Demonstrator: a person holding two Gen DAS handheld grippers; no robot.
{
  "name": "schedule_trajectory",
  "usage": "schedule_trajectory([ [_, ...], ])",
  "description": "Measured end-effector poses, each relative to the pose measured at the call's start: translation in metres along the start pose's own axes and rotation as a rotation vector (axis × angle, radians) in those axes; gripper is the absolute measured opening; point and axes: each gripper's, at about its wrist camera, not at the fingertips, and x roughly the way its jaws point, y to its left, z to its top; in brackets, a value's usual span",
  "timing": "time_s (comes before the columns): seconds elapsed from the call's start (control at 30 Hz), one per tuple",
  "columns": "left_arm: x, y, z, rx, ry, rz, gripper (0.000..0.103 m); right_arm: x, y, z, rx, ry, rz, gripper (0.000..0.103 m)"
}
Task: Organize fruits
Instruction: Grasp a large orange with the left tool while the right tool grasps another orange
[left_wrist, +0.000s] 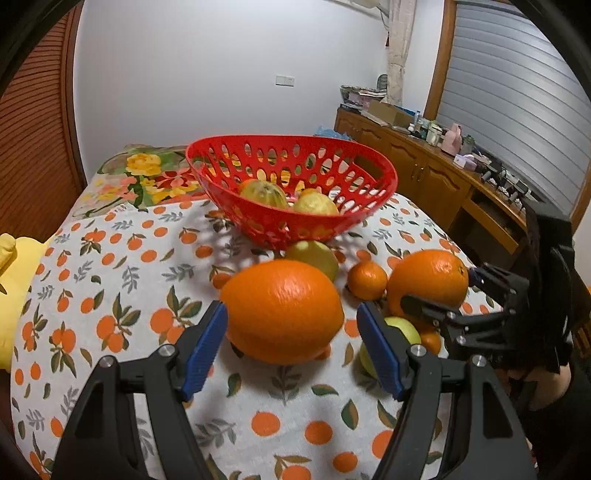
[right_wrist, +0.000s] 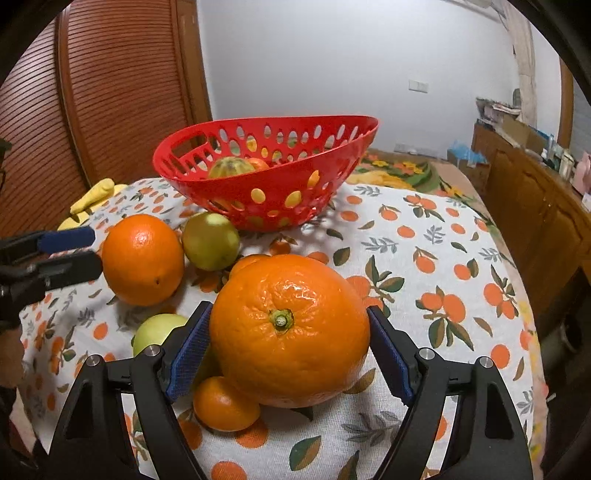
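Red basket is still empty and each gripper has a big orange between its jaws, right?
Not empty. The red basket already holds fruit: the left wrist view shows two yellow-green fruits inside. The rest stands: each gripper has a big orange between its jaws.

My left finger (left_wrist: 380, 350) is covering most of the pale green fruit (left_wrist: 404, 330) behind it. Basket (left_wrist: 291, 221) wall is hiding the lower halves of the fruits inside (left_wrist: 264, 192). My right gripper (right_wrist: 290, 352) is straddling the big orange (right_wrist: 290, 330), which is blocking most of a small orange beyond it (right_wrist: 248, 261). Can't tell if the pads are touching. Sideboard clutter (left_wrist: 436, 129) is too small to identify.
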Motion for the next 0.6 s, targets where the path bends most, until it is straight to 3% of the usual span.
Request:
schedule_trajectory([
  [0.27, 0.017, 0.0, 0.011, -0.009, 0.029, -0.004, 0.073, 0.001, -0.002, 0.0, 0.008, 0.0, 0.005, 0.083],
  [0.6, 0.031, 0.003, 0.011, -0.004, 0.057, 0.044, 0.077, 0.0, -0.001, 0.0, 0.008, 0.001, 0.006, 0.083],
])
